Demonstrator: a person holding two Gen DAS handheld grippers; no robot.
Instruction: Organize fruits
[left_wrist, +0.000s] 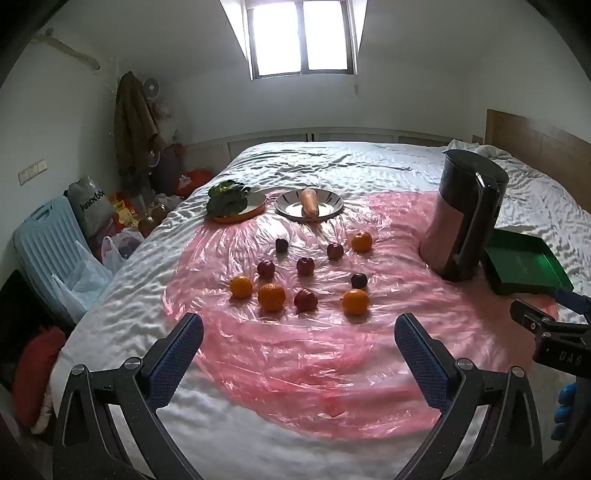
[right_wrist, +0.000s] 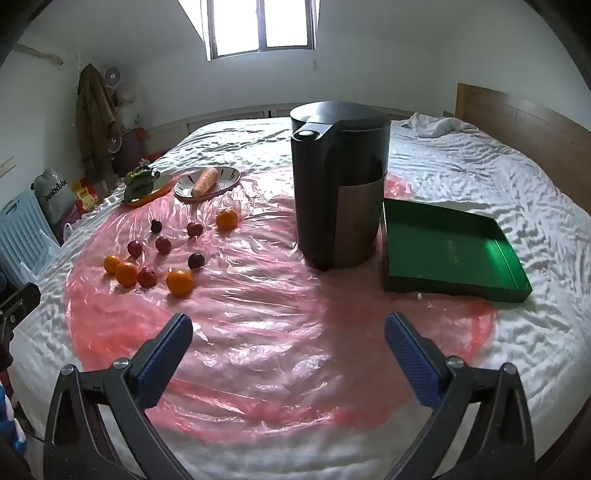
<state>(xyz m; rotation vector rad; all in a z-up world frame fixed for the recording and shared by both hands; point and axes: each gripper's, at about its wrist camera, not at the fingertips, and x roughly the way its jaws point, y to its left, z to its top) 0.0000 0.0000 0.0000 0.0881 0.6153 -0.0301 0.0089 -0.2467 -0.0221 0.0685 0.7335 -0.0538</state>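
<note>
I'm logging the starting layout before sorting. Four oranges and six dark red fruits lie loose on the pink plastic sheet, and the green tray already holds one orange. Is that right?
Not quite: the green tray holds nothing, as the right wrist view shows. The rest stands: four oranges, such as the nearest one, and six dark red fruits, such as this one, lie loose on the pink plastic sheet.

The left gripper (left_wrist: 299, 334) has its jaws spread wide, holding nothing. The right gripper (right_wrist: 289, 334) is also spread wide and holds nothing. Both point forward, side by side.

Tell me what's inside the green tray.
The green tray shows only its bare floor with a faint mark; no fruit inside. In the left wrist view the kettle hides its near-left corner.
</note>
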